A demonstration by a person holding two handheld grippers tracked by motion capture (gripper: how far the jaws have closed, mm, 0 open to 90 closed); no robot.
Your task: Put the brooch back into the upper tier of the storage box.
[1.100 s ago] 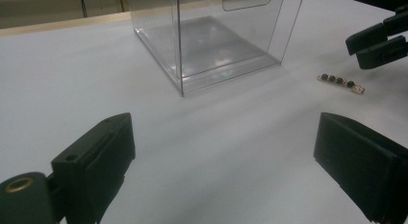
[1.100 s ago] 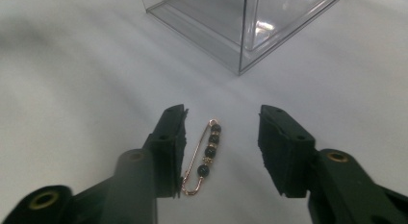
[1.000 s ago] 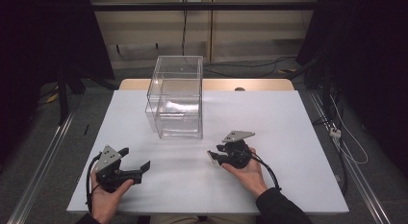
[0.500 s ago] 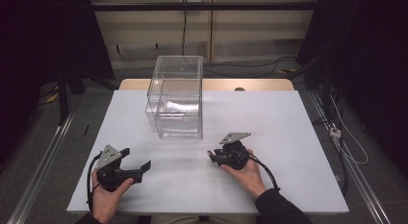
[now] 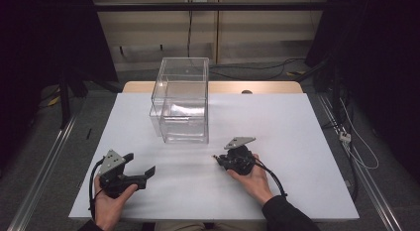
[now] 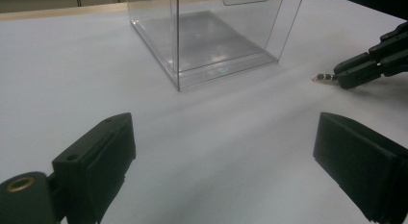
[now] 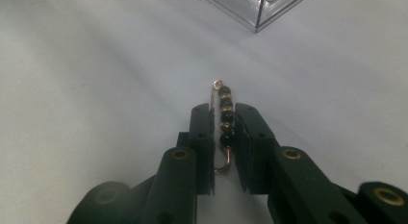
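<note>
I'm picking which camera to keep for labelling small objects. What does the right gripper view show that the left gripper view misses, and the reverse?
Right gripper view alone: the thin gold pin strung with black beads seen close, lying between the right gripper jaws, which are closed on it.

Left gripper view alone: the left gripper with jaws wide apart and nothing between them, and most of the clear plastic box, standing upright.

Both: the white table, a corner of the box, and the pin, which in the left gripper view is just a tiny beaded tip poking from the right gripper.
</note>
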